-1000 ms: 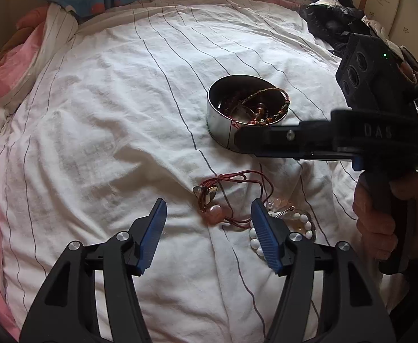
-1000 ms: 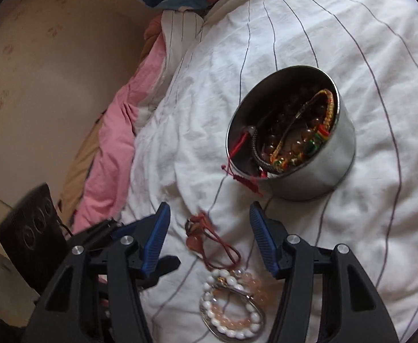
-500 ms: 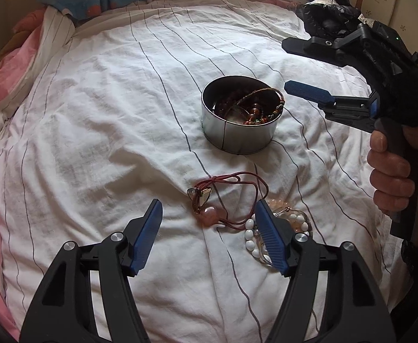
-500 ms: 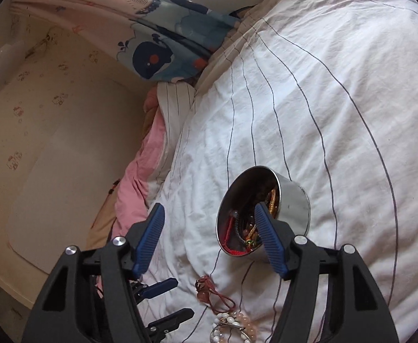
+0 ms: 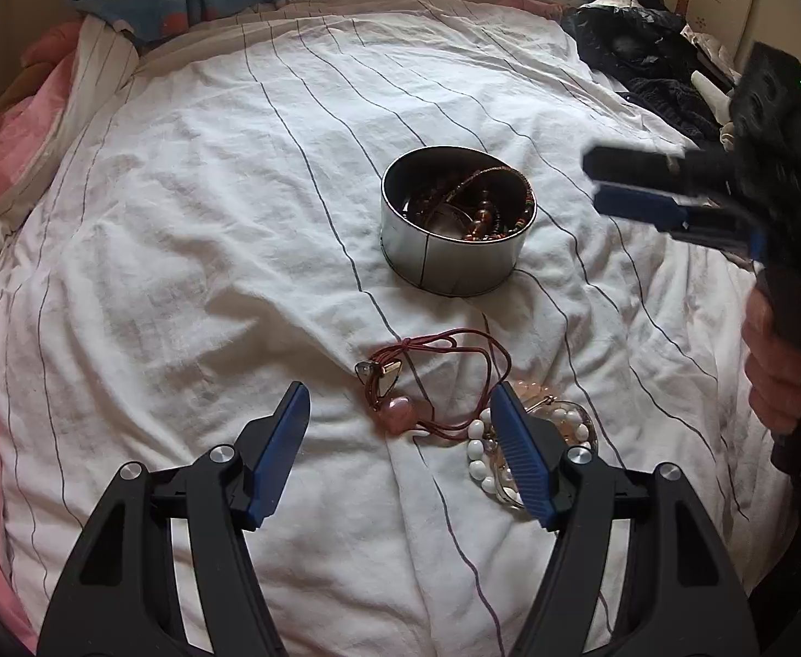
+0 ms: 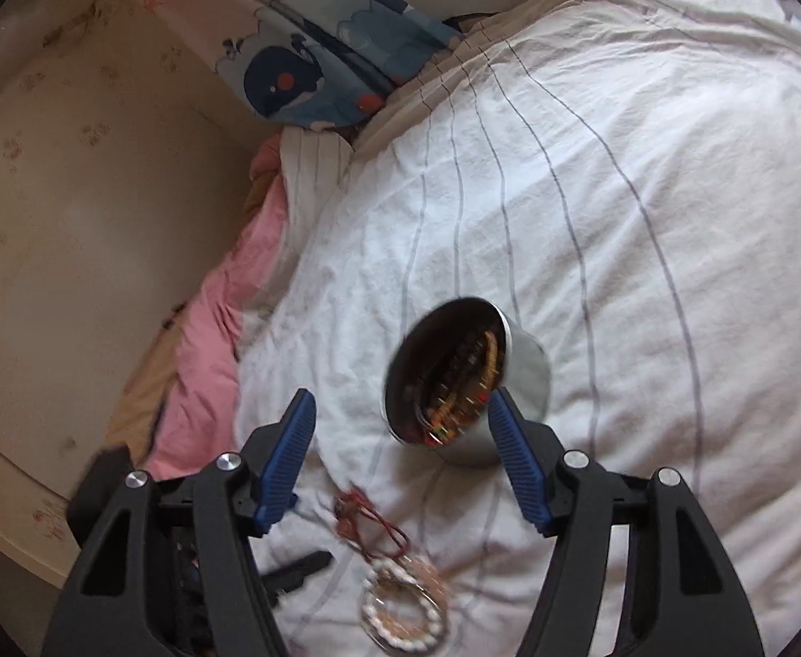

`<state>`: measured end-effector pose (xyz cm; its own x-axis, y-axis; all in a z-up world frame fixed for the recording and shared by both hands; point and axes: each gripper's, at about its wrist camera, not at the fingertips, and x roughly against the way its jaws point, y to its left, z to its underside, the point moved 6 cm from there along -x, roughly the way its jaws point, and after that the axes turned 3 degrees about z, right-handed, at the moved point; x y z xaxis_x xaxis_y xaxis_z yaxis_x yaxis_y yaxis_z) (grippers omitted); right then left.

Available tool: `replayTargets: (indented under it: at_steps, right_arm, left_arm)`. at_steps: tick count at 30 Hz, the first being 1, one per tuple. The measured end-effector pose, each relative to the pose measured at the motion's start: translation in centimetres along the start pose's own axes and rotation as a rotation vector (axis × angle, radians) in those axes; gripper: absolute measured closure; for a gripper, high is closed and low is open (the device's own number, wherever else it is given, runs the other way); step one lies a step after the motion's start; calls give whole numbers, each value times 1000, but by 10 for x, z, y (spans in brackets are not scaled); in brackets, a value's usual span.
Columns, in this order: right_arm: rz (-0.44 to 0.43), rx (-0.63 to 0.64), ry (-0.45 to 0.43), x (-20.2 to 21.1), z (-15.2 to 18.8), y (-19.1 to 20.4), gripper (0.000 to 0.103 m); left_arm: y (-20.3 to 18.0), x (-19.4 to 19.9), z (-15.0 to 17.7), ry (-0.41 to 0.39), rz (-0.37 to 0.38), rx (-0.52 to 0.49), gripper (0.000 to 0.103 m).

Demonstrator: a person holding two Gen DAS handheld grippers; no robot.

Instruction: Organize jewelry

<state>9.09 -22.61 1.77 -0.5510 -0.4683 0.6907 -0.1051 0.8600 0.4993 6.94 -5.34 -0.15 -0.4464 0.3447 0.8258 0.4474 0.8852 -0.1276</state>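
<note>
Your left gripper (image 5: pixel 400 427) hangs low over the bedsheet (image 5: pixel 181 252), jaws released and empty, with the red cord necklace (image 5: pixel 444 361) and its pink stone (image 5: pixel 395 410) lying between the tips, nothing pressed. At about 3 o'clock from that stone, partly hidden behind the right blue pad (image 5: pixel 520 460), sits the white bead bracelet (image 5: pixel 477 438), tangled up against a clear bangle and some pale pink beads; the cord appears to touch the white beads, though I cannot tell whether it loops through them. Farther out, at 12 o'clock from the necklace, stands the metal tin (image 5: pixel 455 263), upright, already holding brown beads and a woven band. Your right gripper (image 6: pixel 400 421) is off at 2 o'clock past the tin in the left view, jaws parted, holding nothing; its own view is motion-blurred. My read: the necklace is next for the tin. Close on the pink stone or the metal clasp (image 5: pixel 378 369) beside it, not on bare cord, which would likely slip through the pads. Come straight down, and avoid pinching a fold of sheet. Lift slowly and watch whether the white beads drag along; if they do, shake gently or pin the bracelet with the right gripper. Carry high enough that the trailing cord clears the tin's rim before you let go.
</note>
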Motion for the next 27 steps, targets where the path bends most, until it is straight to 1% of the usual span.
replayTargets:
  at_steps: [2, 4, 5, 6, 7, 8, 10, 13, 14, 15, 16, 17, 19, 20, 22, 23, 25, 27]
  right_arm:
    - [79, 99, 57, 1, 27, 3, 39]
    - [118, 164, 101, -1, 51, 4, 42]
    - [112, 185, 119, -3, 60, 6, 49]
    - [101, 203, 136, -5, 68, 9, 54]
    - [107, 221, 153, -9, 73, 10, 55]
    - [115, 238, 167, -14, 77, 12, 60]
    - [109, 254, 193, -22, 84, 13, 64]
    - [138, 290, 219, -31, 92, 13, 66]
    - [135, 300, 221, -32, 93, 15, 70]
    - [131, 307, 220, -32, 93, 17, 83]
    - [131, 307, 220, -32, 93, 17, 89]
    - [127, 319, 218, -32, 93, 19, 99]
    - [132, 333, 204, -28, 92, 22, 99]
    - [133, 329, 188, -26, 89, 22, 99]
    - [145, 296, 135, -15, 79, 18, 99]
    - [140, 268, 104, -8, 73, 14, 99]
    - [120, 209, 47, 5, 61, 6, 99]
    - [135, 166, 6, 13, 55, -5, 99]
  left_arm:
    - [0, 0, -2, -17, -12, -15, 38]
    - [-1, -4, -4, -27, -33, -40, 38]
    - [-2, -7, -5, -29, -41, -51, 38]
    - [-2, -10, -6, -27, -49, -56, 38]
    - [-1, -14, -7, -25, -58, -54, 38]
    - [0, -18, -7, -21, -65, -46, 38]
    - [1, -26, -8, -14, -65, -34, 38]
    - [-3, -38, -6, 8, -68, -39, 38]
    - [-6, -40, -4, 15, -58, -44, 40]
    - [-9, -41, -4, 11, -43, -45, 46]
    - [-12, -40, -4, 12, -23, -38, 73]
    - [-13, -39, -4, 16, 5, -22, 90]
    - [-13, -28, -9, -32, 85, 31, 90]
    - [-12, -19, -13, -68, 122, 63, 90]
    - [-9, 2, -22, -164, 206, 117, 90]
    - [-8, 10, -25, -190, 229, 141, 90]
    - [-6, 19, -28, -230, 271, 172, 90]
    - [-3, 17, -27, -220, 296, 204, 90]
